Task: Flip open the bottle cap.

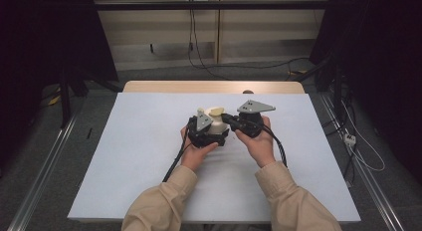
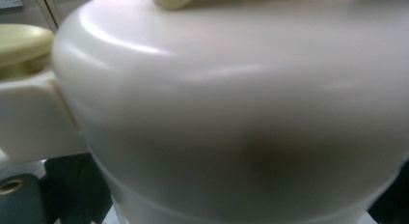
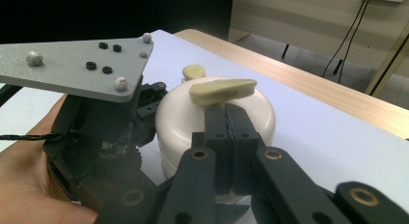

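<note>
A white round pot (image 1: 218, 125) with a domed lid stands on the white table cover (image 1: 149, 156). A pale yellow handle (image 3: 222, 89) sits on top of the lid, and a second yellow tab (image 3: 194, 71) sticks up at its far side. My left gripper (image 1: 211, 134) has the pot between its jaws; the pot's wall (image 2: 231, 118) looms close and blurred in the left gripper view. My right gripper (image 3: 224, 110) is shut, jaws pressed flat together, tips right under the yellow handle. Whether they pinch its stem is hidden.
A bare strip of the wooden table (image 1: 214, 86) runs along its far edge. Black cables (image 1: 176, 159) trail back from both grippers towards the person. Beyond the table are a grey floor, wall cables and dark stands at both sides.
</note>
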Tool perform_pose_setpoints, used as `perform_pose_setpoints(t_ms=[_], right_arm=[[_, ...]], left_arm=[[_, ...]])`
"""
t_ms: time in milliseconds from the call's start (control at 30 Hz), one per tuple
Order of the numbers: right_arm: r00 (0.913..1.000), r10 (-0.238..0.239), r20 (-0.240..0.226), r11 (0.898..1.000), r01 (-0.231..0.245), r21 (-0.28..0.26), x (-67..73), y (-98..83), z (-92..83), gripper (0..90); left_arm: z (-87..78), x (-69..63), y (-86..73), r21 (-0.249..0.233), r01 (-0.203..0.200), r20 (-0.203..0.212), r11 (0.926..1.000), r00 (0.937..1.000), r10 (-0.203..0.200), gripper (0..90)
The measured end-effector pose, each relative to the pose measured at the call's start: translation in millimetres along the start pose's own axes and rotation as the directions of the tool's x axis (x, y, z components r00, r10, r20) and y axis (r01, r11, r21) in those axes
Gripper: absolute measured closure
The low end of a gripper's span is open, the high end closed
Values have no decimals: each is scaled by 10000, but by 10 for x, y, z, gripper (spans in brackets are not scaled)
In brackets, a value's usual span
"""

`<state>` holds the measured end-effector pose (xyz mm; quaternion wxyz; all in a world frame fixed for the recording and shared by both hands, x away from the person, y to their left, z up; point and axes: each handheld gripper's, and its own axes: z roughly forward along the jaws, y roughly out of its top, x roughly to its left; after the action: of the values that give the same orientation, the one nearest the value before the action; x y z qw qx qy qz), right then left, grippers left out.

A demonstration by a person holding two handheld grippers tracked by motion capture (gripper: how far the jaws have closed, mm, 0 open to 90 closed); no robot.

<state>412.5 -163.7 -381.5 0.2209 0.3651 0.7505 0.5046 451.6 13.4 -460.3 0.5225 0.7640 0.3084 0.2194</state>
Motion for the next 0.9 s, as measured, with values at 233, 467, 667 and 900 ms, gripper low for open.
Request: perform_pose_setpoints(t_ms=[233, 467, 667, 900], right_arm=[[10000, 31, -10, 10000, -31, -49, 0, 12, 14, 894], [10000, 74, -32, 10000, -74, -62, -5, 18, 21, 895], [10000, 68, -53, 10000, -68, -69, 3, 33, 37, 895], [10000, 32, -67, 10000, -33, -68, 5, 59, 53, 895]], left_arm=[[1, 0, 0, 7, -8, -1, 10000, 10000, 8, 48], [1, -1, 1, 17, -15, -8, 10000, 10000, 15, 48], [1, -2, 1, 22, -17, -16, 10000, 10000, 17, 48], [1, -2, 1, 24, -34, -35, 10000, 10000, 34, 48]])
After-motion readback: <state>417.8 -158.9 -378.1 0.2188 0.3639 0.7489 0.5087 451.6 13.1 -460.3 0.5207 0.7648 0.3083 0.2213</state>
